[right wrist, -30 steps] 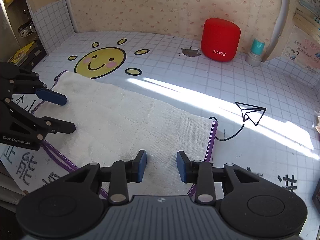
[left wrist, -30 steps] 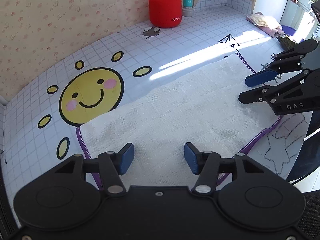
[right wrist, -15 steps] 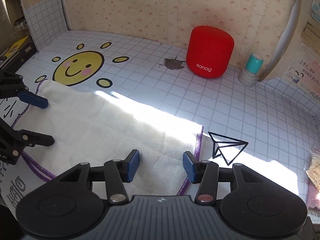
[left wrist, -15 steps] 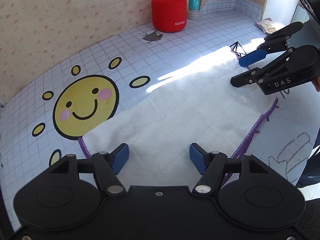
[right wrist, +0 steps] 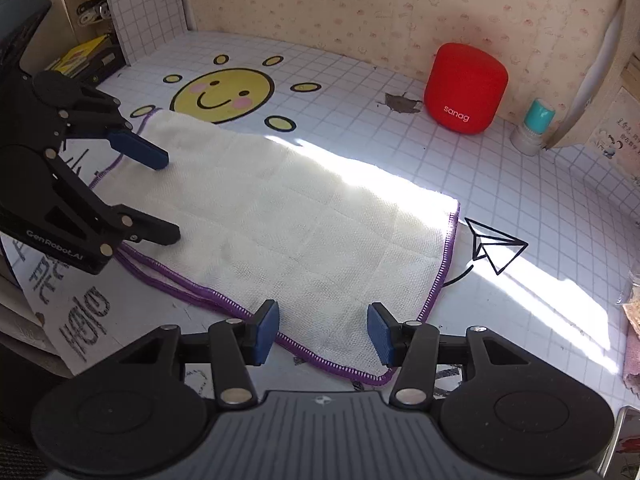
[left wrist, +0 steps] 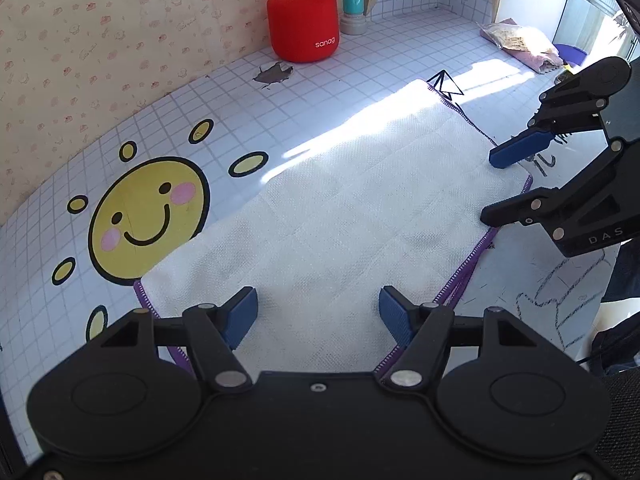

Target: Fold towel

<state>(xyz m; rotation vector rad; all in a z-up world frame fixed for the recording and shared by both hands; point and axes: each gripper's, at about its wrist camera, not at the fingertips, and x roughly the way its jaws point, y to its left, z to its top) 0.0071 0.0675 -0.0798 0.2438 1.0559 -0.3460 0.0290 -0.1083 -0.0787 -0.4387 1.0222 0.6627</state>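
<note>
A white towel (left wrist: 352, 216) with purple stitched edges lies flat on the gridded table, folded once into a long strip; it also shows in the right wrist view (right wrist: 304, 232). My left gripper (left wrist: 318, 314) is open and empty, just above the towel's left end. It appears in the right wrist view (right wrist: 170, 196) over that same end. My right gripper (right wrist: 322, 330) is open and empty above the towel's near right corner. In the left wrist view it (left wrist: 490, 186) hovers at the towel's right end.
A red speaker (right wrist: 466, 88) and a small teal-capped bottle (right wrist: 534, 126) stand at the back by the wall. A yellow sun drawing (left wrist: 148, 216) lies left of the towel, a paper-plane drawing (right wrist: 494, 248) to its right. A bag (left wrist: 520, 44) lies far right.
Both grippers have drawn back and lifted a little from the towel, and both have opened wider. The towel lies still.
</note>
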